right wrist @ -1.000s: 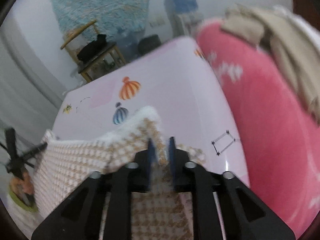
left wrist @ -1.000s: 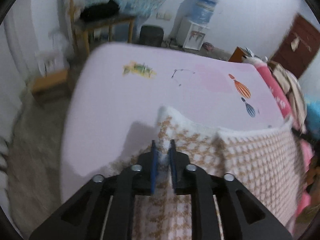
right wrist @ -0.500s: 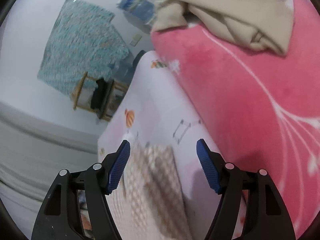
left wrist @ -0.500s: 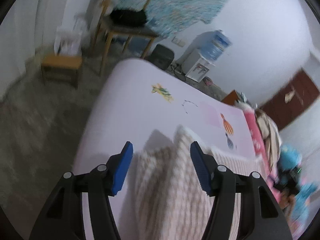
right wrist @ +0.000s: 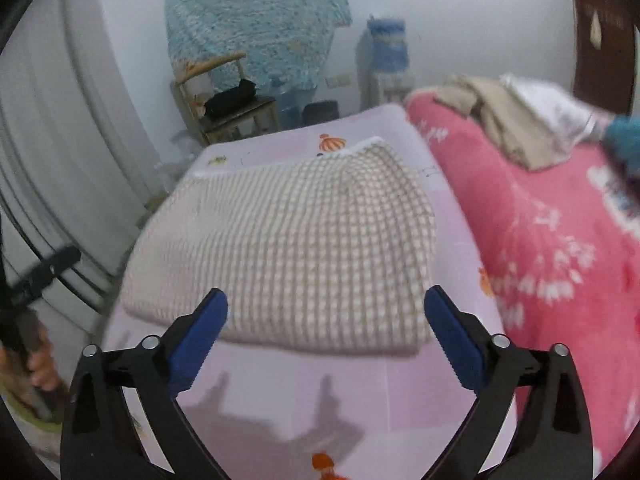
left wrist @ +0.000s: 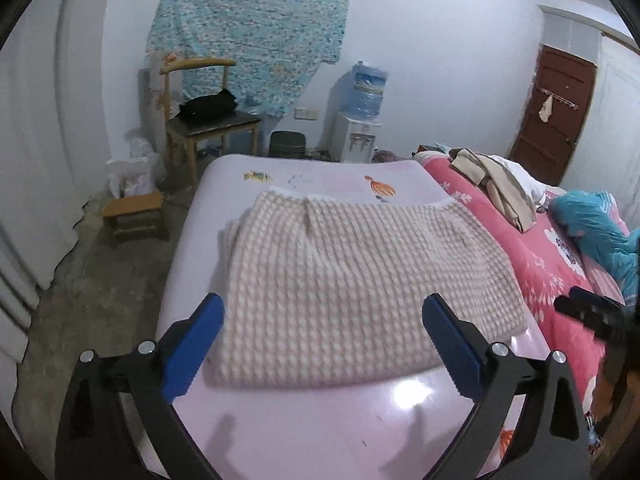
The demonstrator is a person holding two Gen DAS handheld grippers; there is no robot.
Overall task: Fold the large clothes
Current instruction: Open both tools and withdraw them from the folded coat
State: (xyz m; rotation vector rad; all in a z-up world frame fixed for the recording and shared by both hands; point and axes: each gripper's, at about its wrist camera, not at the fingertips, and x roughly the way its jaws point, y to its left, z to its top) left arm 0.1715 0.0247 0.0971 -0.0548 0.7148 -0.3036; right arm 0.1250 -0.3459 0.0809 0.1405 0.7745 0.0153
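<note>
A beige-and-white checked knit garment (left wrist: 352, 280) lies folded flat on the lilac bed sheet (left wrist: 320, 420); it also shows in the right wrist view (right wrist: 296, 248). My left gripper (left wrist: 323, 344) is open and empty, held back above the garment's near edge. My right gripper (right wrist: 326, 334) is open and empty, also held above the near edge of the garment. The right gripper's black body (left wrist: 592, 312) shows at the right of the left wrist view.
A pink blanket (left wrist: 532, 256) with beige clothes (left wrist: 500, 184) and a teal item (left wrist: 596, 224) lies right of the sheet. A wooden chair (left wrist: 208, 120), small stool (left wrist: 136, 212), water dispenser (left wrist: 360, 120) and dark bin (left wrist: 288, 144) stand beyond the bed. A brown door (left wrist: 556, 112) is far right.
One second ago both grippers were shut on the garment's edge and carrying it over. They then opened, let it go and drew back; the garment now lies folded flat.
</note>
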